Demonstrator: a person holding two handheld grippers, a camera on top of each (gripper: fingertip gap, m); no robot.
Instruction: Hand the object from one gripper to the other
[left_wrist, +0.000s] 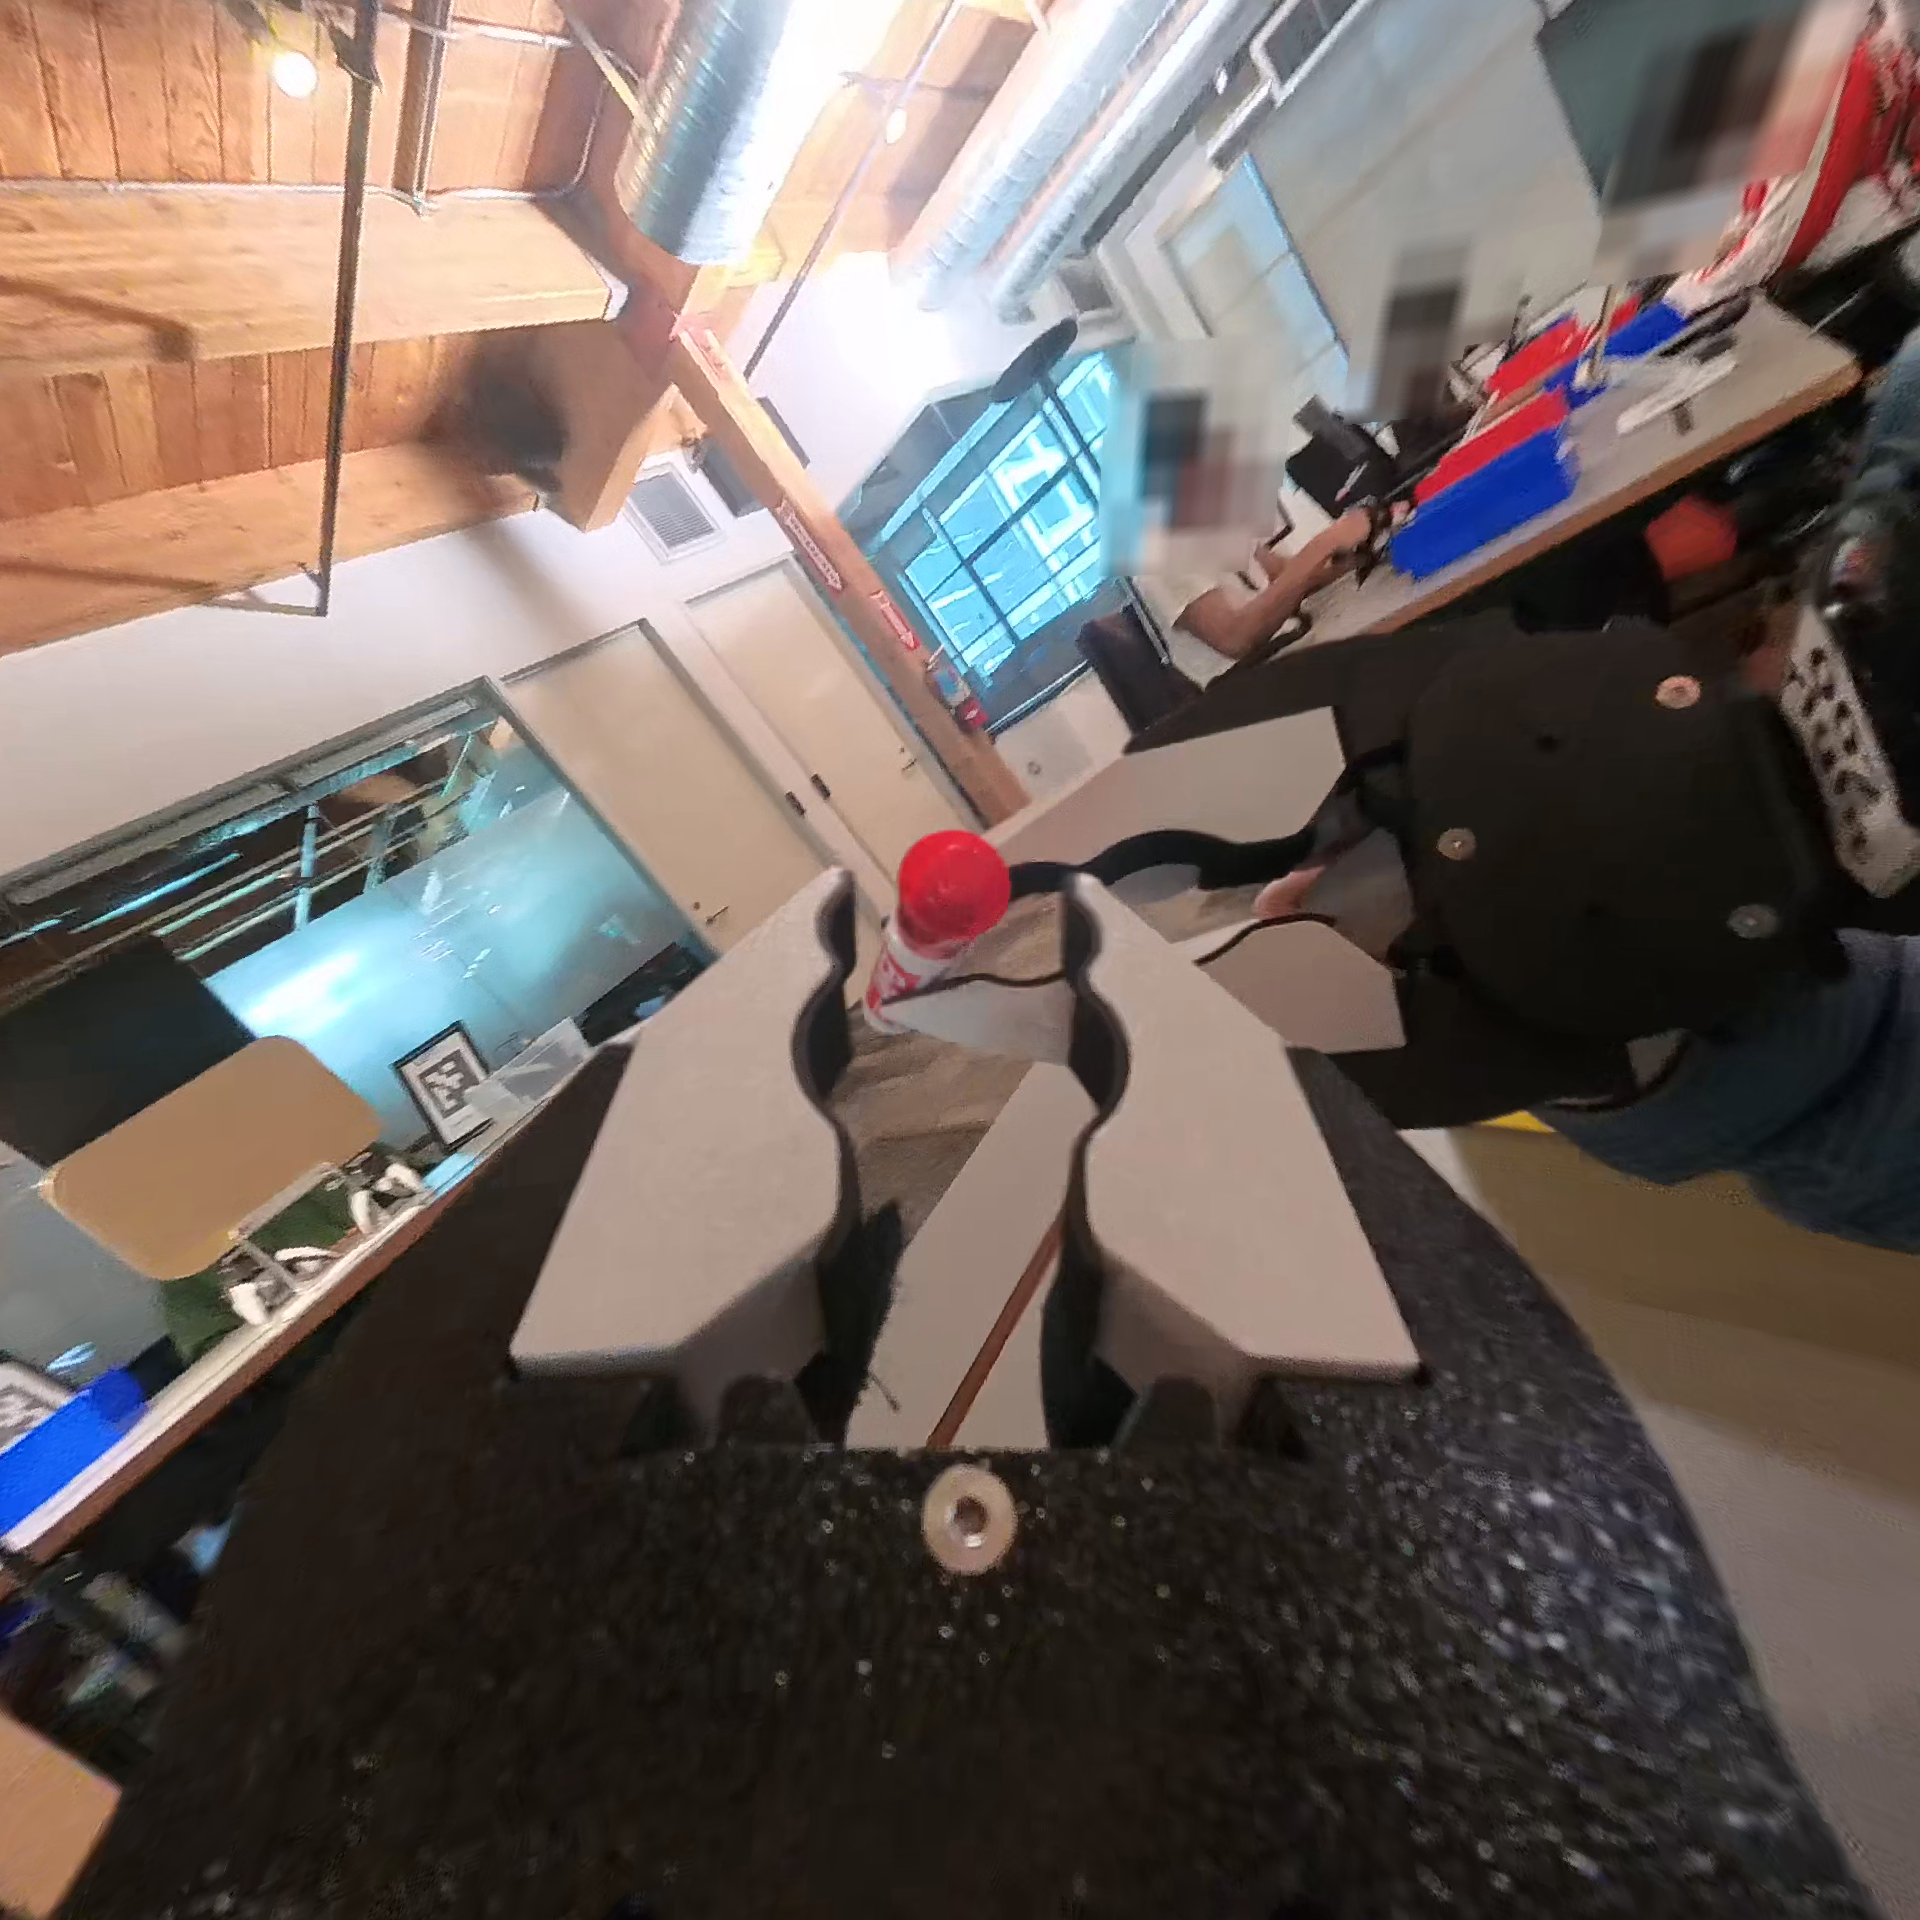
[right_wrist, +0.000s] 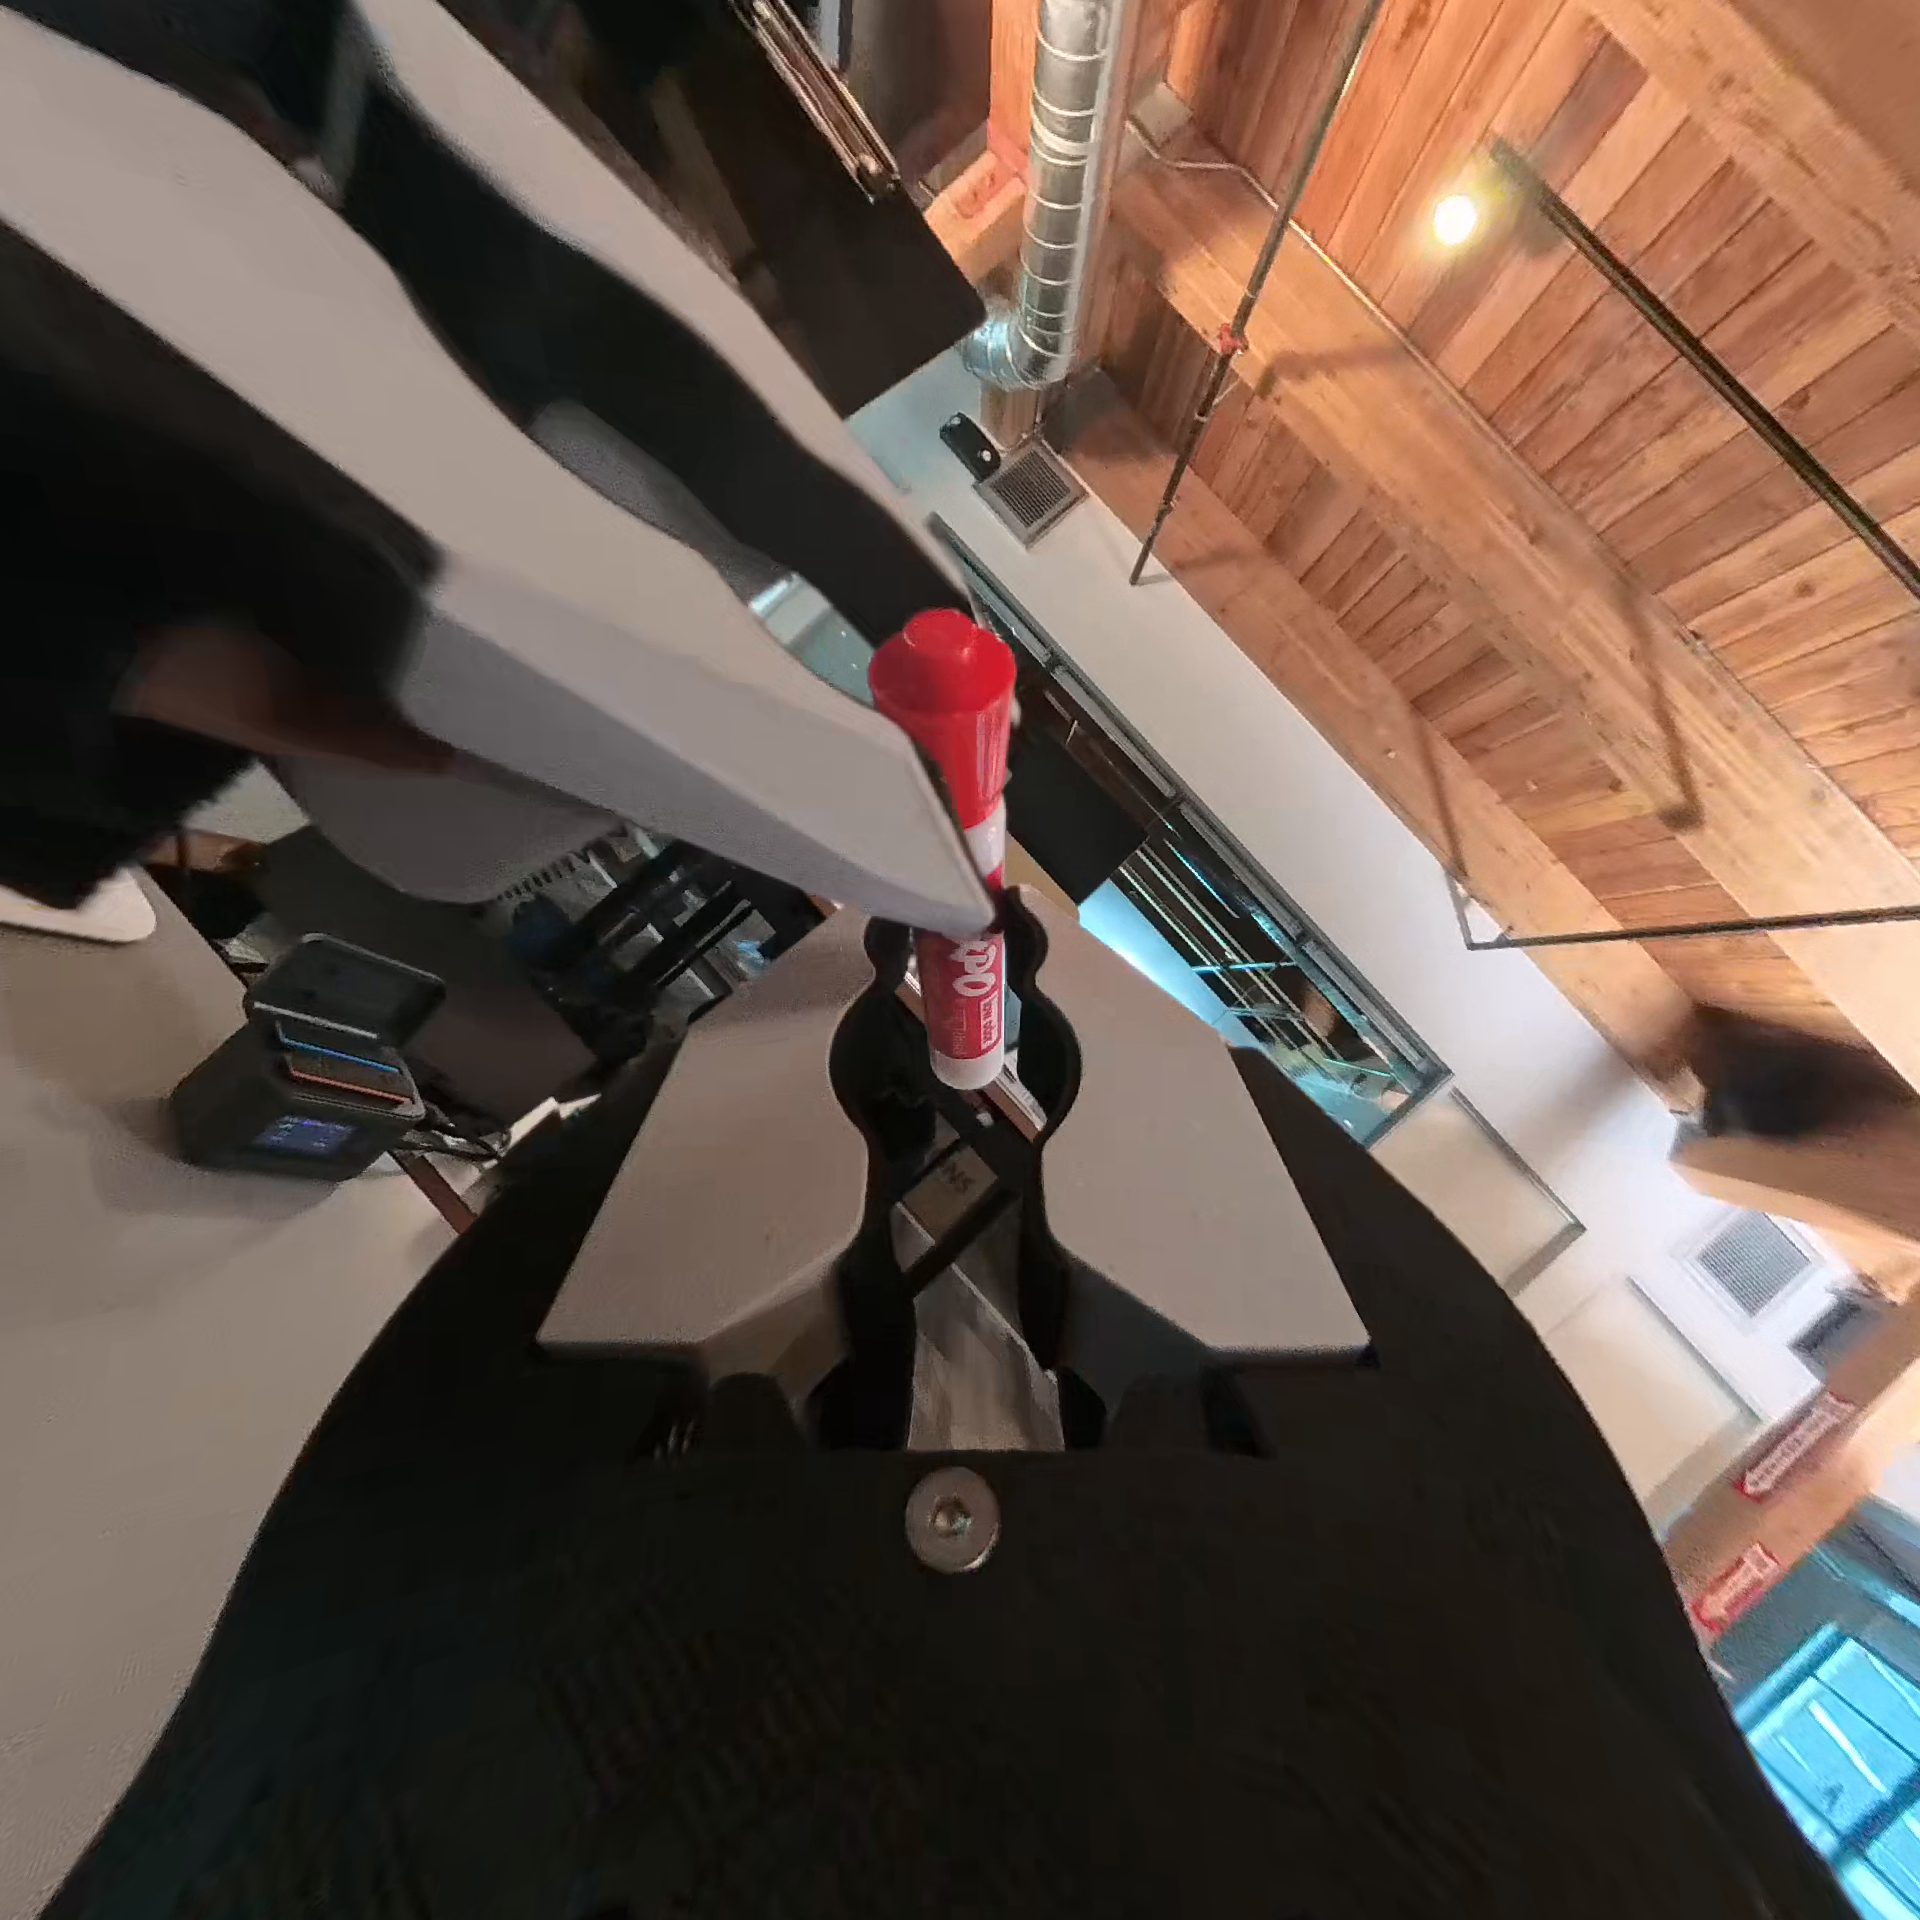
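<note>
The marker is found held in mid-air, red cap uppermost, at the point where the two grippers meet.

Right gripper: its fingers are closed onto the lower, white-and-red barrel of the marker, which sits in the notch near their tips. The grip is judged to be carrying the marker's weight. The low hold is judged deliberate: the cap end and upper barrel are left free for the receiving side.

Left gripper: its fingers are parted wider than the marker and are set one to either side of it, just below the cap. A gap is seen on both sides in the left wrist view, so no contact is recorded. The grippers are set crosswise, which is judged to keep the two pairs of fingers from fouling.

Stage is assessed as mid-handover: the receiver is placed but has not yet closed. Release by the right gripper before closure would be expected to drop the marker.
</note>
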